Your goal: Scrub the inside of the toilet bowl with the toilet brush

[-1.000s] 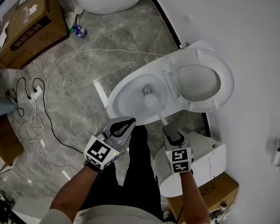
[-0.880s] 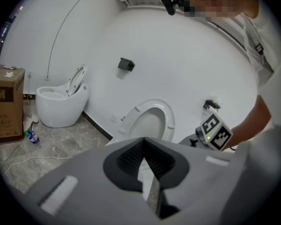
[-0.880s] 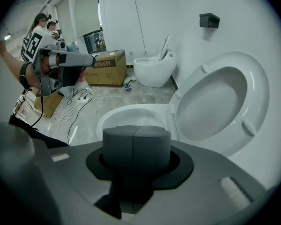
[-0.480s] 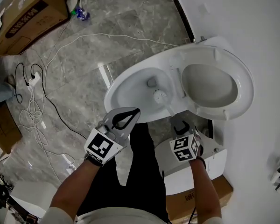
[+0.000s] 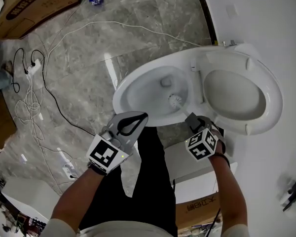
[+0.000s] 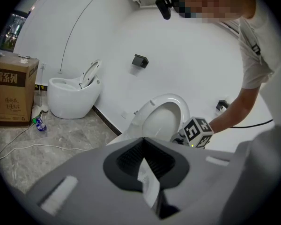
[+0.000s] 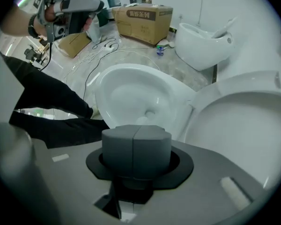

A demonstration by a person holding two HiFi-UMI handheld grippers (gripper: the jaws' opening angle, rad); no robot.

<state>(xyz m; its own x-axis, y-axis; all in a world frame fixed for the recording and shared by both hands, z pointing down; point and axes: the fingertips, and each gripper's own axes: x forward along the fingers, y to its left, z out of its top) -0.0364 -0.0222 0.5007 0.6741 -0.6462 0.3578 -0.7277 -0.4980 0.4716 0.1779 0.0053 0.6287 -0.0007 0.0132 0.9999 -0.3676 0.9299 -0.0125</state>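
Observation:
The white toilet bowl [image 5: 138, 95] stands open, its lid [image 5: 239, 95] raised to the right. The toilet brush's white head [image 5: 175, 101] is inside the bowl, on the near-right wall just below the drain [image 5: 165, 82]. My right gripper [image 5: 191, 118] hovers at the bowl's near rim and is shut on the brush handle; in the right gripper view [image 7: 136, 142] the shut jaws hide the handle above the bowl [image 7: 131, 95]. My left gripper [image 5: 137, 117] is shut and holds nothing, just off the bowl's front rim. The left gripper view [image 6: 144, 170] shows the lid [image 6: 163, 121].
Loose cables [image 5: 34, 98] trail over the grey marble floor at the left. A cardboard box [image 5: 29, 4] lies top left, another [image 5: 200, 206] at the bottom beside a white unit [image 5: 187, 169]. A second toilet [image 7: 206, 41] stands further off. My black trouser leg [image 5: 148, 181] stands between the grippers.
The brush head has slid from the drain toward the bowl's near-right wall, and my right gripper followed, rising toward the rim. My head has shifted. The left gripper has stayed put.

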